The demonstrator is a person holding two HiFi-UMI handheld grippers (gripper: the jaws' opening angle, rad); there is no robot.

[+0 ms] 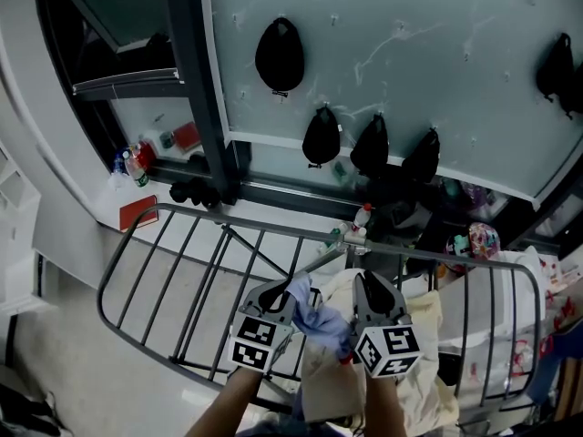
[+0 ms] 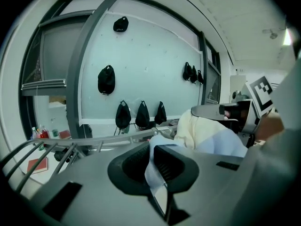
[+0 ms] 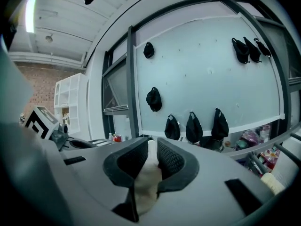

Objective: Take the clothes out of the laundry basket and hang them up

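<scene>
- The left gripper (image 1: 288, 291) is clamped on the blue cloth (image 1: 321, 321), and the right gripper (image 1: 368, 285) pinches the cream cloth (image 1: 414, 335), both just above the drying rack (image 1: 157, 207).
- I'd say they grip side by side to spread the fabric over the rack's rails.

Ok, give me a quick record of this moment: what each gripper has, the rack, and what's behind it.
left gripper: shut on the light blue cloth
right gripper: shut on the cream cloth
where the cloths are: bunched between the two grippers, above the drying rack
drying rack: grey metal bars, left part bare, cream fabric over its right part
backdrop: black bags hang on the pale wall
laundry basket: not seen in any view
</scene>
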